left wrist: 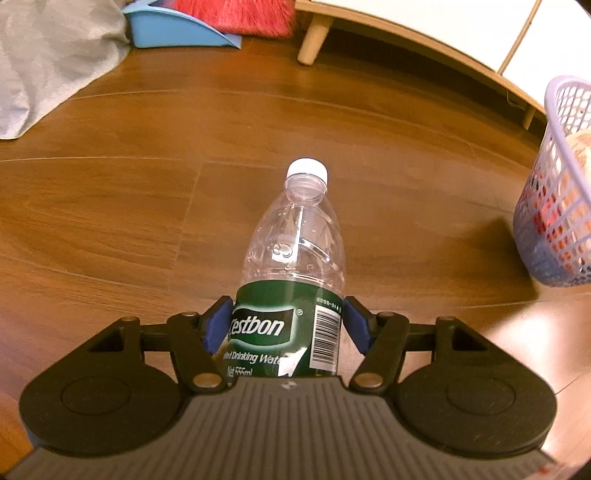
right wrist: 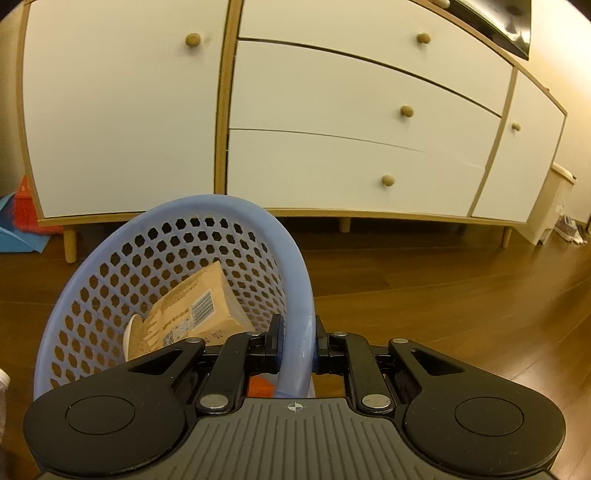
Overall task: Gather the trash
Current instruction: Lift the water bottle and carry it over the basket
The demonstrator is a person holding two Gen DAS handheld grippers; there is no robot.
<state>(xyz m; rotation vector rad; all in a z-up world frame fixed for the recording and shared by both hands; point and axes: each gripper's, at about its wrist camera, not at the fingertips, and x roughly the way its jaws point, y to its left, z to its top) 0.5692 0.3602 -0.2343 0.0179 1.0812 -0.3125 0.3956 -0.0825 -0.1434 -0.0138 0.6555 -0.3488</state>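
Note:
An empty clear plastic bottle (left wrist: 295, 236) with a white cap and a green label is held above the wooden floor, its cap pointing away from me. My left gripper (left wrist: 286, 323) is shut on its labelled body, blue pads pressing both sides. The lilac perforated basket (left wrist: 557, 206) stands at the right edge of the left wrist view. In the right wrist view my right gripper (right wrist: 298, 341) is shut on the basket (right wrist: 236, 210) rim, one finger inside and one outside. Inside the basket lie a tan cardboard package (right wrist: 195, 310) and something orange low down.
A white sideboard (right wrist: 332, 110) with wooden knobs and legs stands on the floor behind the basket. A blue dustpan (left wrist: 173, 29) with a red broom (left wrist: 240, 14) and a grey cloth (left wrist: 48, 55) lie at the far left. A pale bin (right wrist: 554, 199) and shoes sit far right.

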